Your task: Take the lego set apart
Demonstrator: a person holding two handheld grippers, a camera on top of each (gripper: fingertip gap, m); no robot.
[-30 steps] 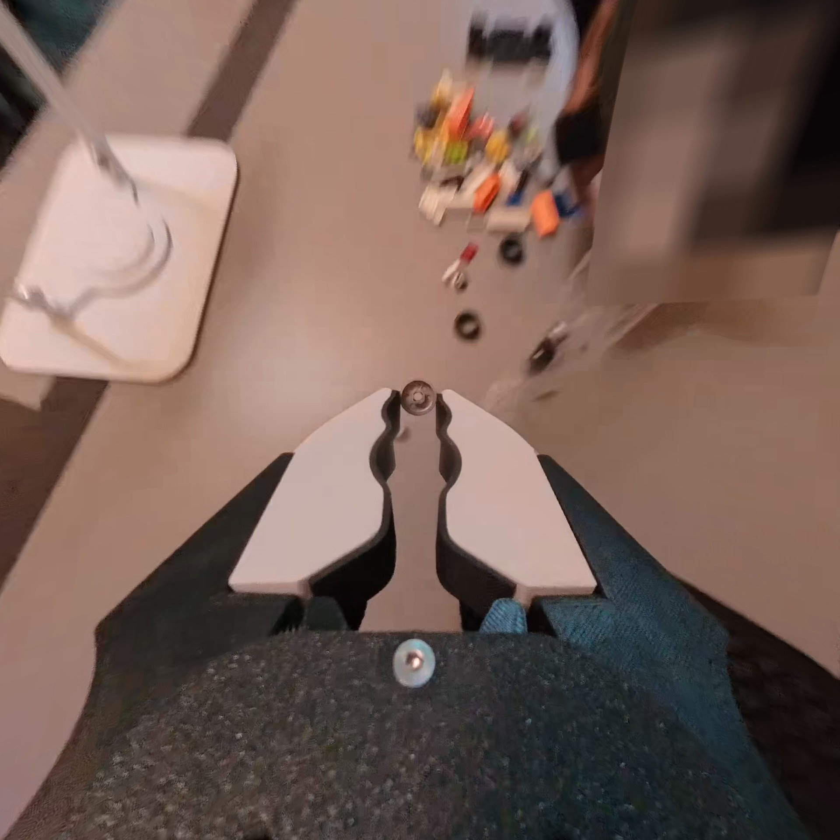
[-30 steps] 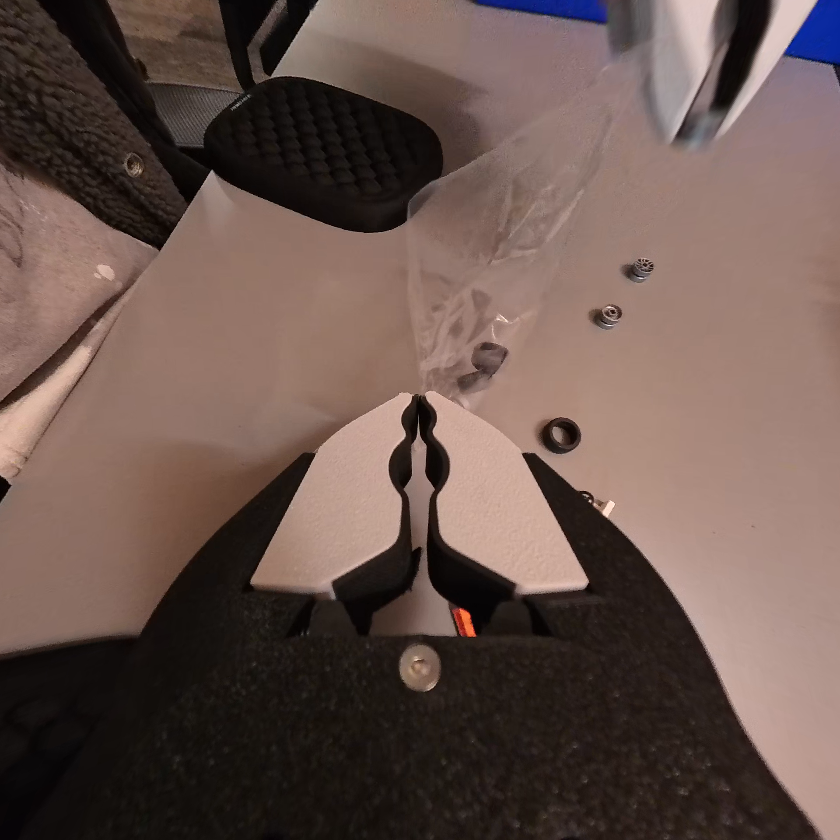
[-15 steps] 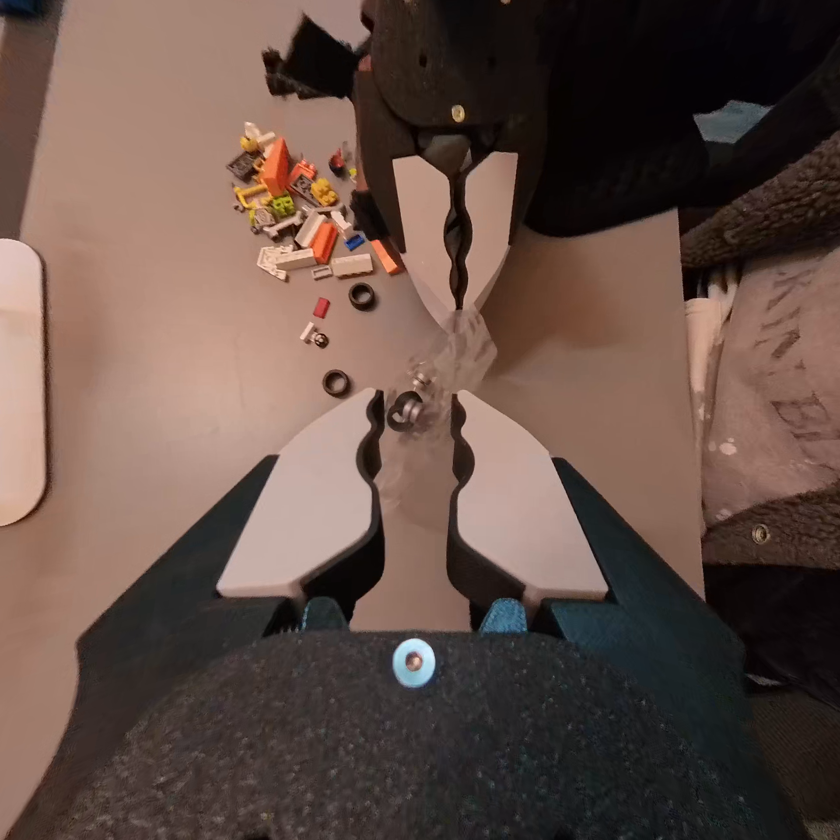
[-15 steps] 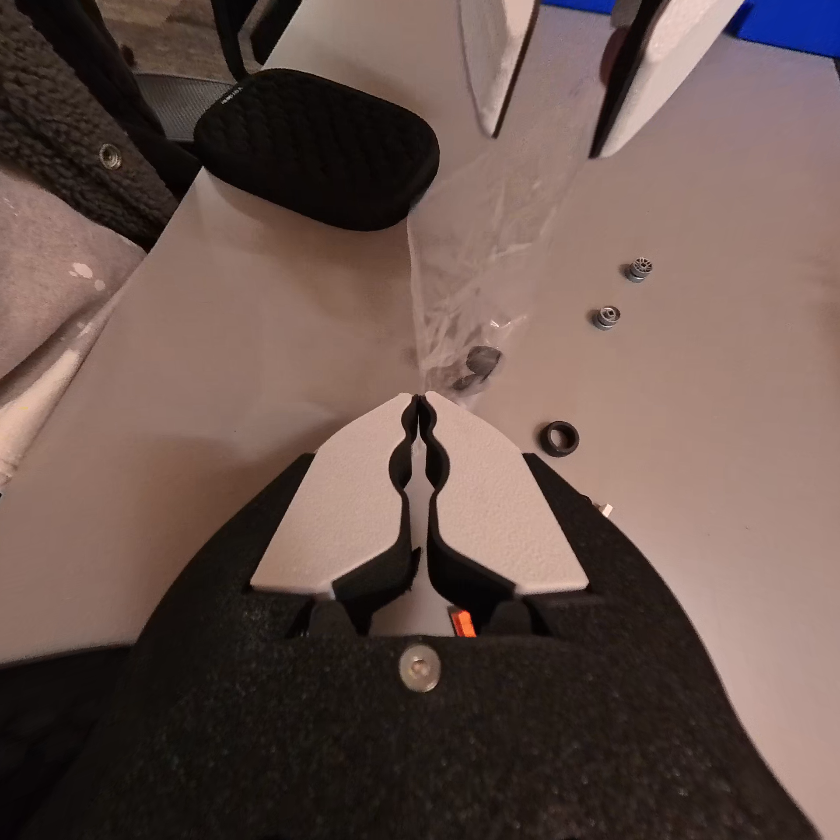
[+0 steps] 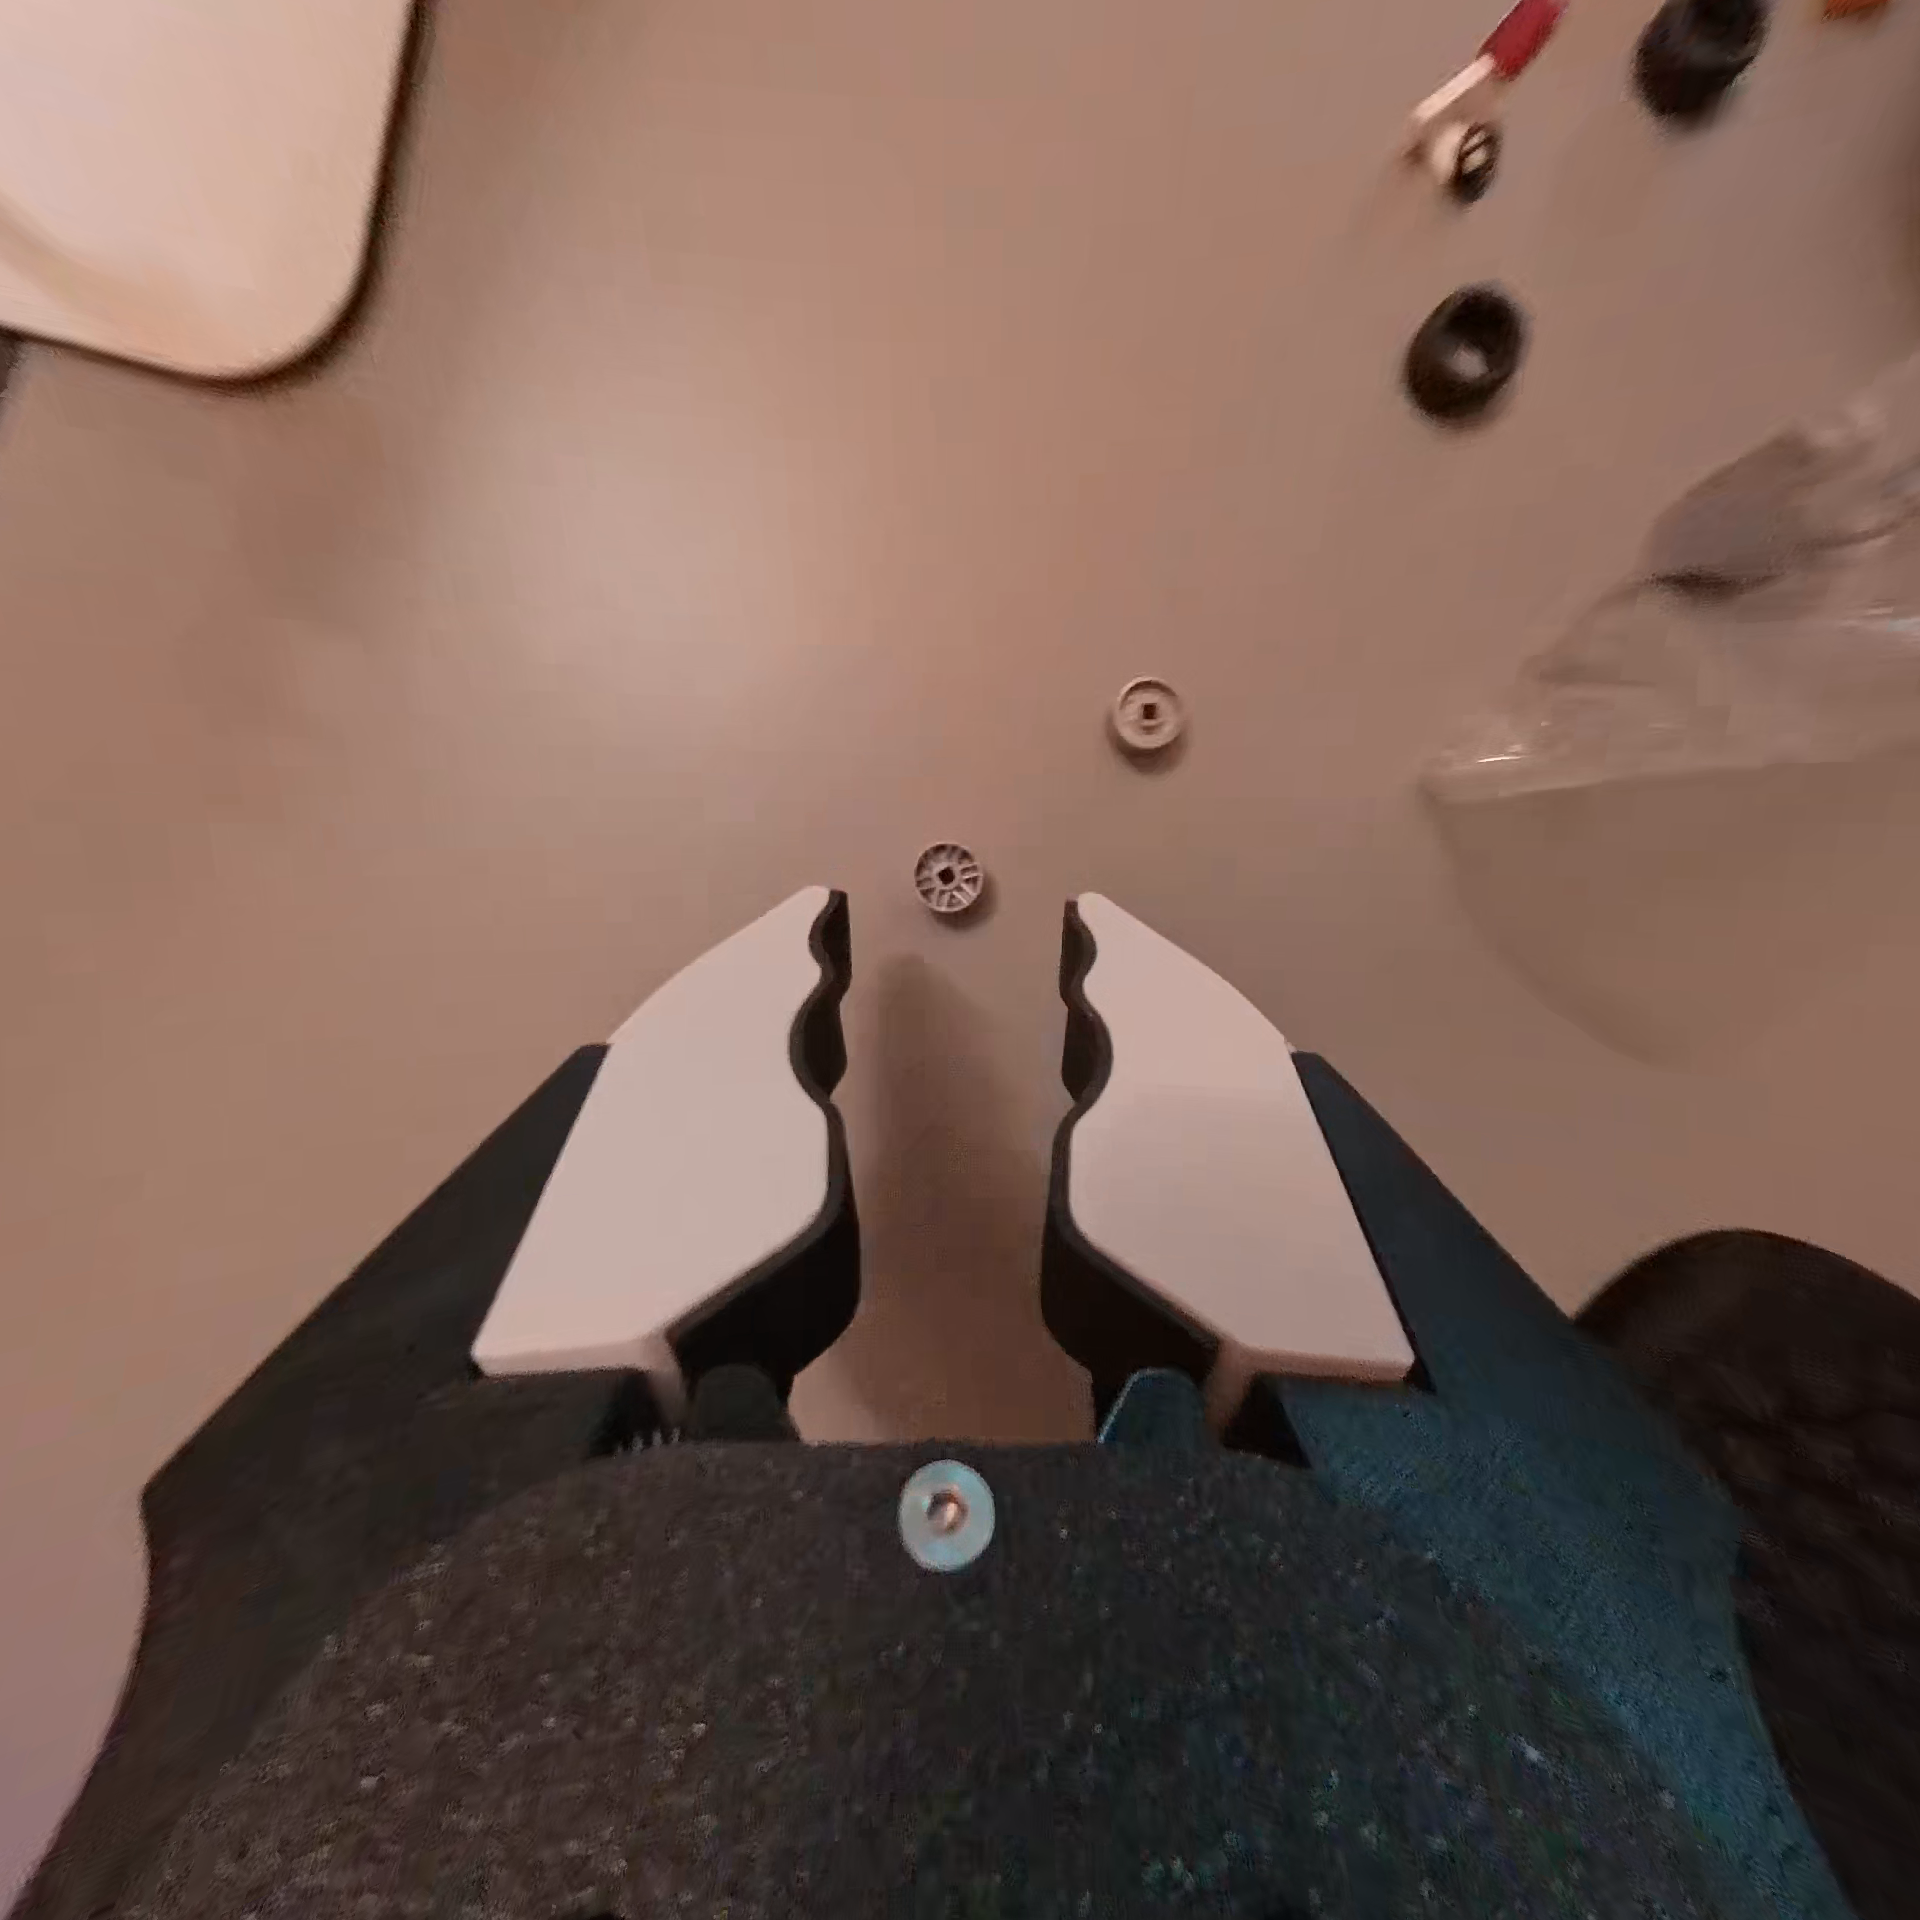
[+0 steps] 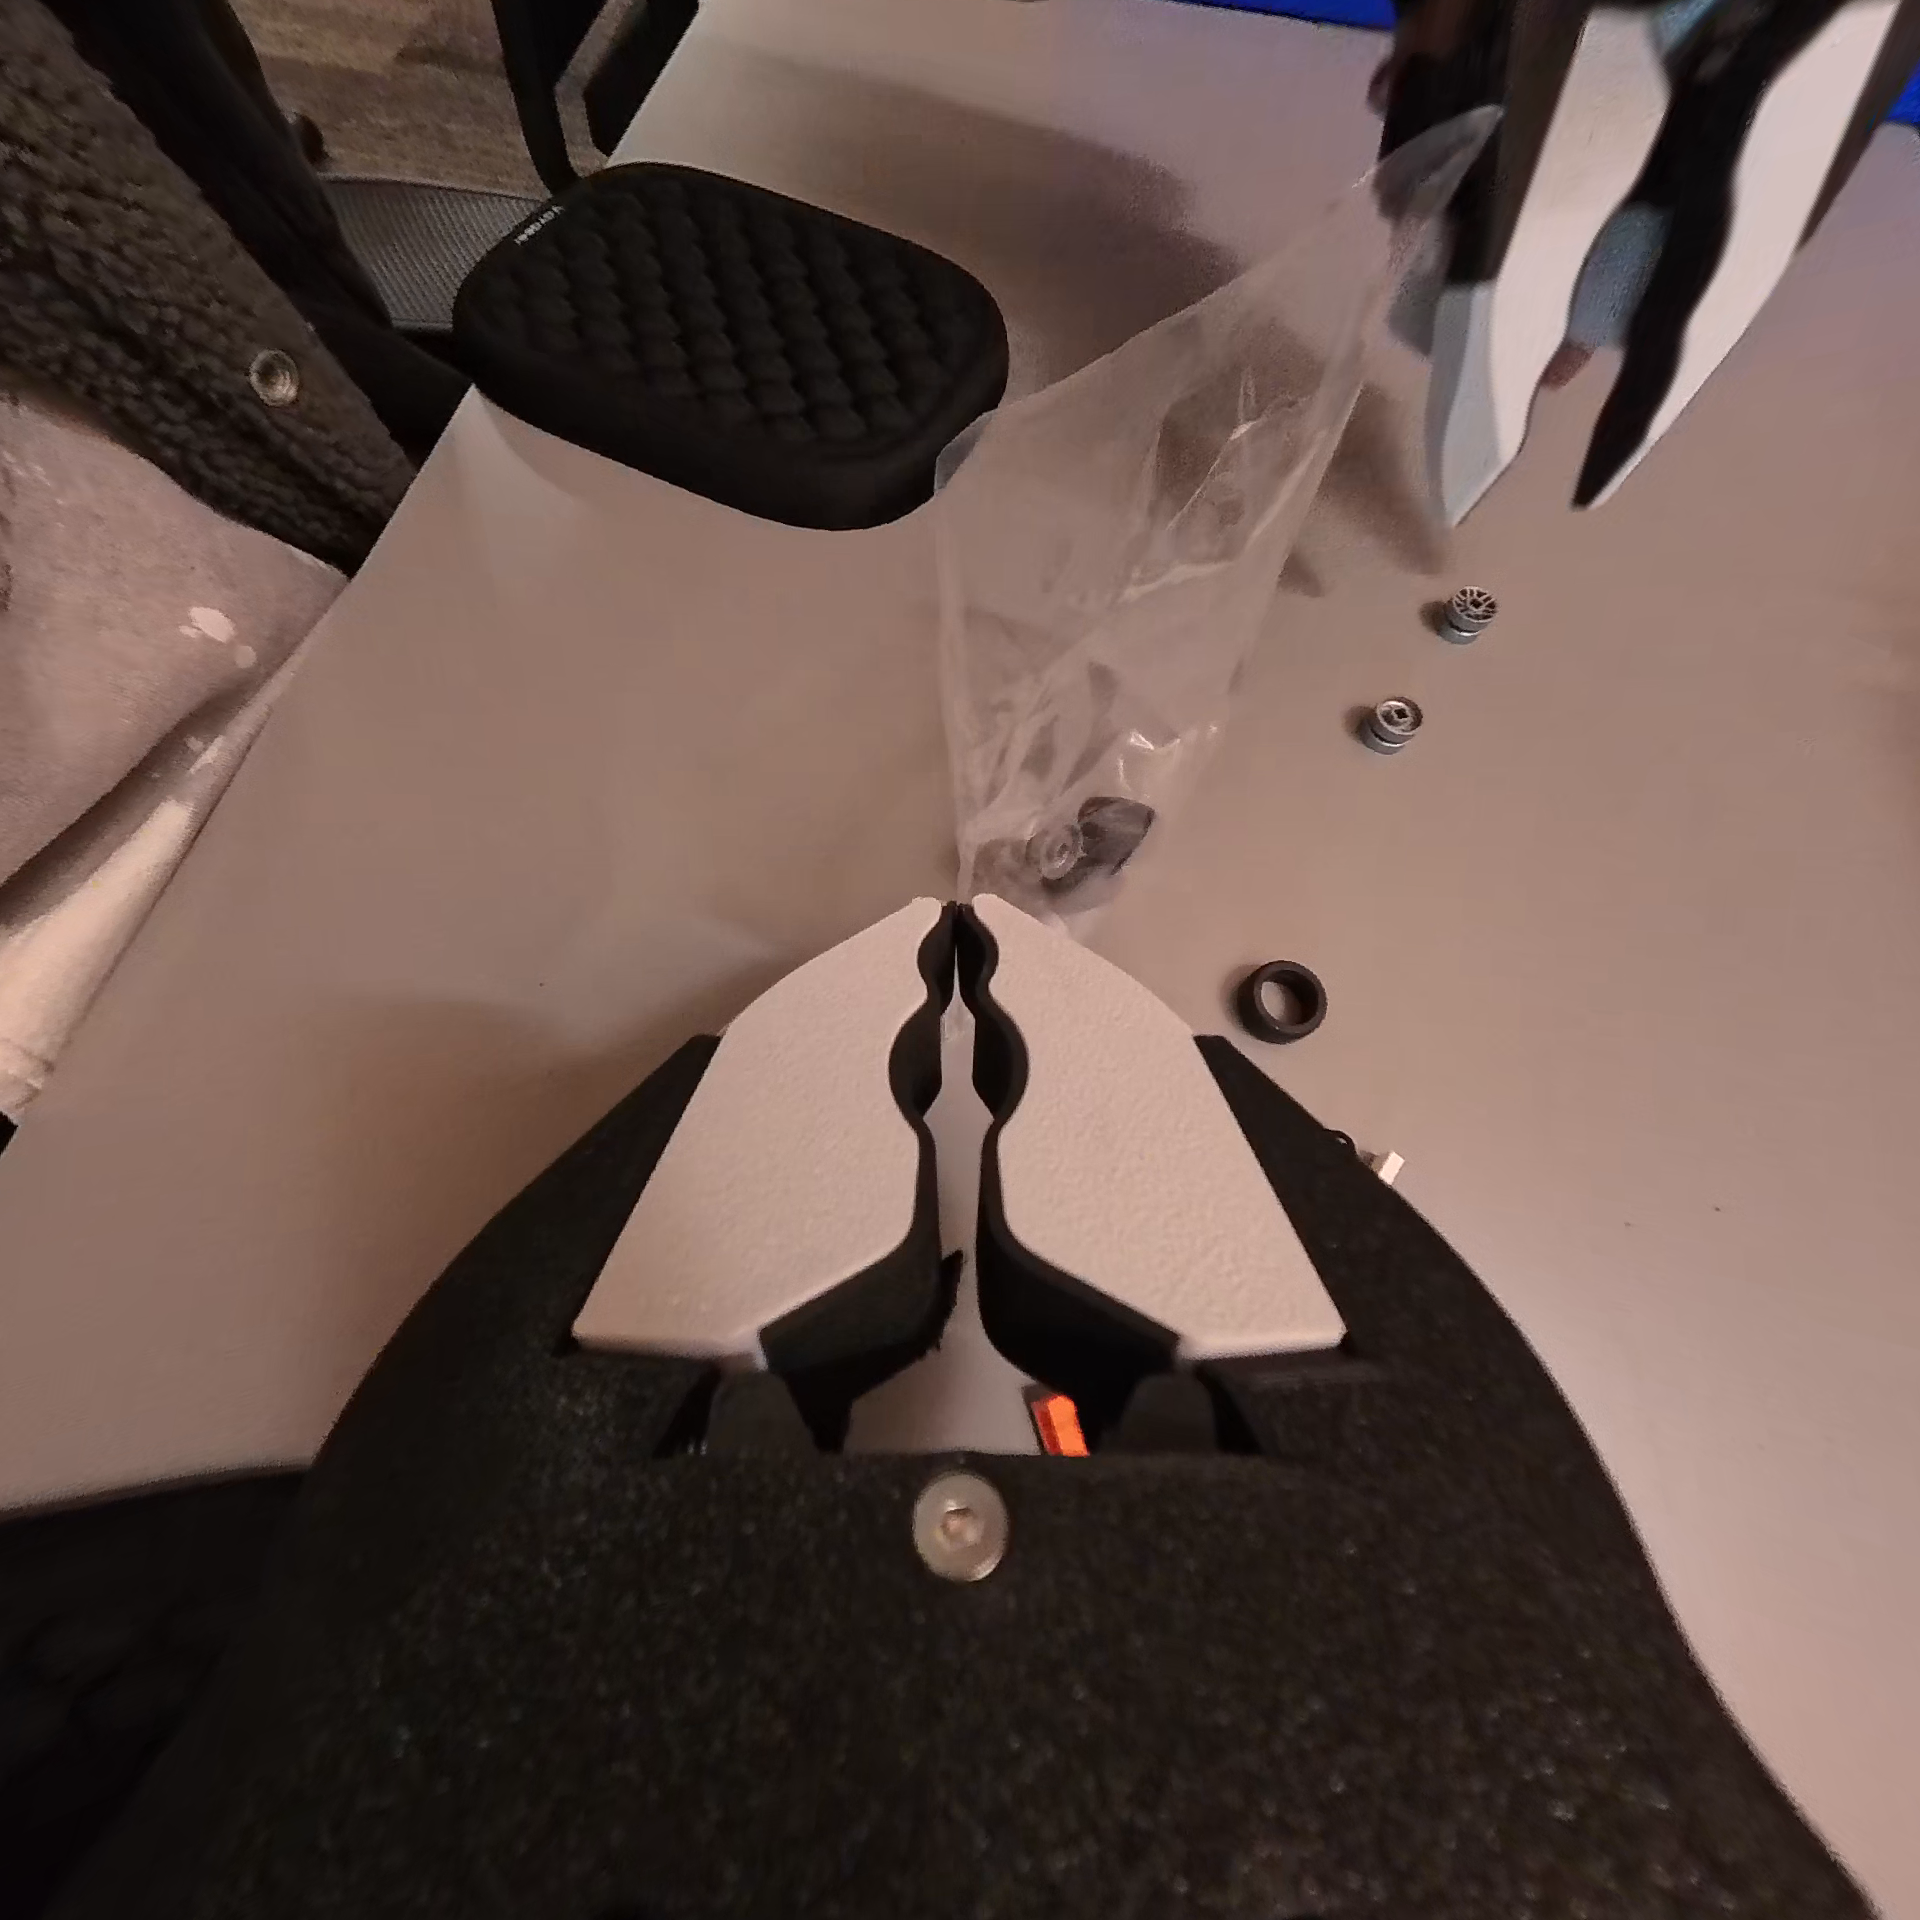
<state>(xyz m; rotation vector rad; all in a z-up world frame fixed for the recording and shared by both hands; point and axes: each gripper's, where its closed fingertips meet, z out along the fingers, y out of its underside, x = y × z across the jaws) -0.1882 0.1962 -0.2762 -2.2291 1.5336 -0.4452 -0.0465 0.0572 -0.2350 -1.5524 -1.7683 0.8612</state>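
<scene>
Lego wheel hub (image 5: pixel 950 880) lies on the surface (image 5: pixel 727 520) at twelve o'clock beyond the wide-open, empty left tool (image 5: pixel 956 914). Plastic bag (image 6: pixel 1132 623) is pinched by the closed right tool (image 6: pixel 956 914). A centred, gentle closing is advised.

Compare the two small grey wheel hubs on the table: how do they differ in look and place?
The nearer wheel hub shows a spoked face, while the farther wheel hub shows a plain disc with a small centre hole. The nearer one lies just ahead of the open left gripper; the farther one lies beyond it, closer to the plastic bag. Both are grey, round, loose and without tyres.
</scene>
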